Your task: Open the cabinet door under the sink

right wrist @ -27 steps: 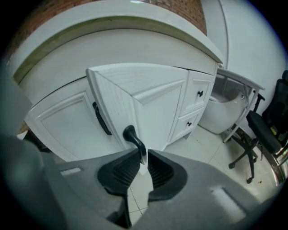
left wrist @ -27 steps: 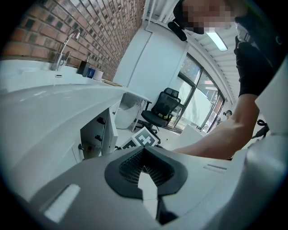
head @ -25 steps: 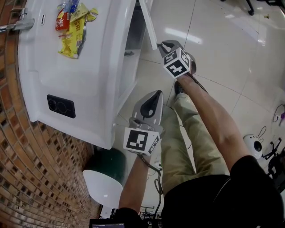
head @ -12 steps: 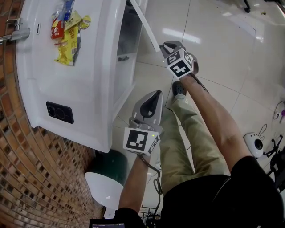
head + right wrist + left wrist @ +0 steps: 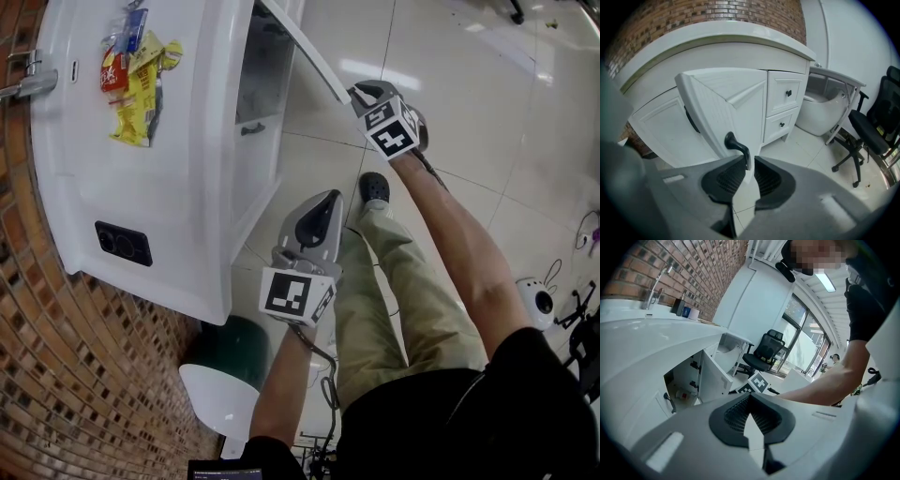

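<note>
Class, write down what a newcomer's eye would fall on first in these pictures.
The white panelled cabinet door stands swung open below the white sink top, its black curved handle clamped in the right claw. Yellow and red snack packets lie in a heap up on that top.

Ahead of the right tongs (image 5: 749, 165) we note a cabinet door (image 5: 723, 105) in smooth, satin white paint with grooved panels; its handle (image 5: 736, 142), between the ribbed black pads (image 5: 730, 177), looks like dark matt metal. Beneath both tongs the floor tiles (image 5: 469, 84) are pale and glossy. Left of the left tongs (image 5: 328, 197) we see a glossy white countertop (image 5: 187, 187) and a rough, matt brick wall (image 5: 66, 375)
</note>
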The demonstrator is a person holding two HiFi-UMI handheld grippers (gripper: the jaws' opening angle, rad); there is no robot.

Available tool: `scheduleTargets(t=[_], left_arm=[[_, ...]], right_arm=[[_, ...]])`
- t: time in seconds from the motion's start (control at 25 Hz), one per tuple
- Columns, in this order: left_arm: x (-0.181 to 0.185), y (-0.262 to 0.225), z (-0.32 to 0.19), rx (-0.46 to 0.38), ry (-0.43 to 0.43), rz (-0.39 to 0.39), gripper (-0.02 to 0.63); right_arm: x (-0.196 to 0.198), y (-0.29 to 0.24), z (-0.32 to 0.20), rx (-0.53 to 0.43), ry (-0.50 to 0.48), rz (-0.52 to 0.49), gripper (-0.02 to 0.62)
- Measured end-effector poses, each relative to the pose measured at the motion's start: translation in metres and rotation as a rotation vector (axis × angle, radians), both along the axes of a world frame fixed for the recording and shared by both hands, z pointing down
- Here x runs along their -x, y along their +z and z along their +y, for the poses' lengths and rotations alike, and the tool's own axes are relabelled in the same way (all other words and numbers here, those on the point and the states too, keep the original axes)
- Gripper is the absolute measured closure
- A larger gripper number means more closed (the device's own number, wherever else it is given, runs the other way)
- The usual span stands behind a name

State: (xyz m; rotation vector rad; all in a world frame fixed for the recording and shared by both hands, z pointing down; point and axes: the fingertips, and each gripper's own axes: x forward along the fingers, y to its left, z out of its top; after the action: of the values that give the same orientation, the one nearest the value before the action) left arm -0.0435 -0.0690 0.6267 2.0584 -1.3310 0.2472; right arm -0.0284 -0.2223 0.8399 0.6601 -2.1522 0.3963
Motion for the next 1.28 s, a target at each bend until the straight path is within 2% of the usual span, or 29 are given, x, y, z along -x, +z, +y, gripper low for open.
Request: scheduleTargets(t=[0.16, 0.52, 0.88, 1.12, 1.28], left_arm=[[-0.005, 0.002, -0.005, 0.0, 0.003, 0.004, 0.591], [-0.014, 0.005, -0.014, 0.005, 0.017, 0.004, 0.591], [-0.03, 0.012, -0.029, 0.013, 0.037, 0.01, 0.591], [-0.04, 0.013, -0.041, 0.013, 0.046, 0.013, 0.591], [-0.042, 0.017, -0.046, 0.016, 0.049, 0.008, 0.591]], right_arm=[[-0.008, -0.001, -0.007, 0.0, -0.015, -0.007, 0.532], [-0.042, 0.002, -0.035, 0.003, 0.033, -0.03, 0.528], [-0.07, 0.002, -0.08, -0.001, -0.029, -0.048, 0.531], [-0.086, 0.005, -0.116, 0.092, -0.011, -0.18, 0.531], [-0.094, 0.005, -0.147, 0.071, -0.076, -0.143, 0.523]])
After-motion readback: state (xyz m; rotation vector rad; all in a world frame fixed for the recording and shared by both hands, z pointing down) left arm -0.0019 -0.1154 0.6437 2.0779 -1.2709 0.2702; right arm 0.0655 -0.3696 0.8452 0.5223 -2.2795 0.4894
